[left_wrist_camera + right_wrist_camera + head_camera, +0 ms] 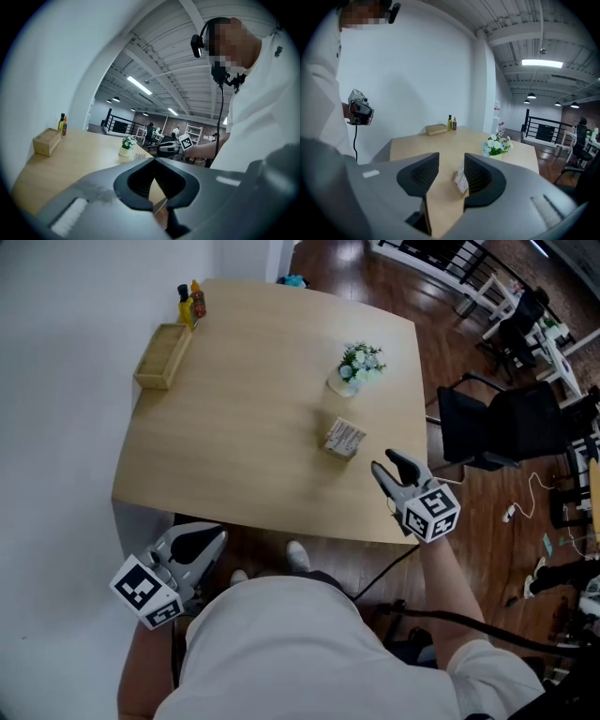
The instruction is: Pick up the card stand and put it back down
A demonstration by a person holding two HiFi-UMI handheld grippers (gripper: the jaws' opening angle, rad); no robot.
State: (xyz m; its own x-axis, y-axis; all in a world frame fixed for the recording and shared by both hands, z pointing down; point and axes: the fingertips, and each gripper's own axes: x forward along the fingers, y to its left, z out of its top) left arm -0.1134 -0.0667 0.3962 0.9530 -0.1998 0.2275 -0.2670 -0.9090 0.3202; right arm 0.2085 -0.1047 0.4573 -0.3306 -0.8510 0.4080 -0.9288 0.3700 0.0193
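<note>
One small card stand (344,438), a printed white card in a wooden base, stands on the smooth pale-wood table (234,456). The right hand-held gripper (386,465) holds its two ribbed dark jaws spread and empty, with the stand just ahead. The left hand-held gripper (214,538) has its jaws pressed together. Two bottles (191,304) stand at the far edge.
</note>
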